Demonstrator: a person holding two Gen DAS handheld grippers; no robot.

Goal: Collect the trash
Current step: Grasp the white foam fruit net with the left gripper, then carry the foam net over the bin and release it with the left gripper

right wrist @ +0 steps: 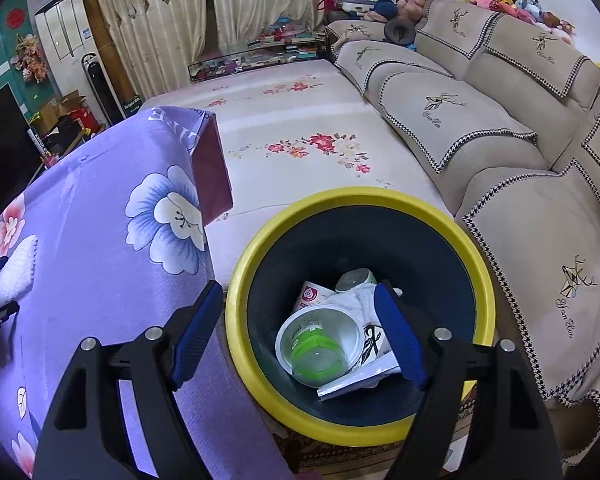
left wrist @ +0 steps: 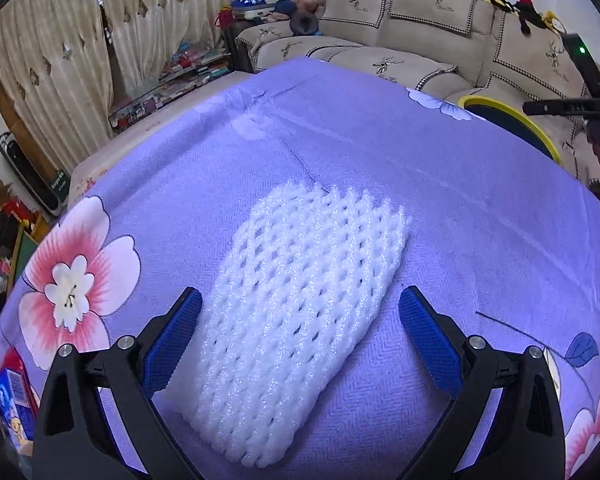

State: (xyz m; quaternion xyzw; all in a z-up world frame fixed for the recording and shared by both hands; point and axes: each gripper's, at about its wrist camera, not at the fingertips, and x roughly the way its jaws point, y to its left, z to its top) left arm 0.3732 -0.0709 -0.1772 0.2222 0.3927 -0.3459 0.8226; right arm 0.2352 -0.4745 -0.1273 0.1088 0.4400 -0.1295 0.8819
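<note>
I look first along my left gripper [left wrist: 300, 312], because the next piece of trash lies directly in front of it. It is a white foam net sleeve [left wrist: 300, 300], flat on the purple flowered cloth [left wrist: 480, 208] that covers the table. The jaws are spread wide and hold nothing; the near half of the sleeve sits between the two blue pads [left wrist: 176, 340], and I cannot tell if the left pad already touches its edge. The long axis of the sleeve runs away from me and leans a little to the right, so it is nearly in line with the fingers. I judge that closing now would squeeze the sleeve across its short width, which should work for such soft foam.

My right gripper [right wrist: 300, 328] hangs over the yellow-rimmed bin [right wrist: 476, 256], which stands on the floor just beside the table edge. Its jaws are also spread and empty. In the bin I see a clear cup [right wrist: 320, 344] and some paper wrappers [right wrist: 364, 376]. The left hand is clearly the nearer one to the sleeve; the bin lies to its right.
</note>
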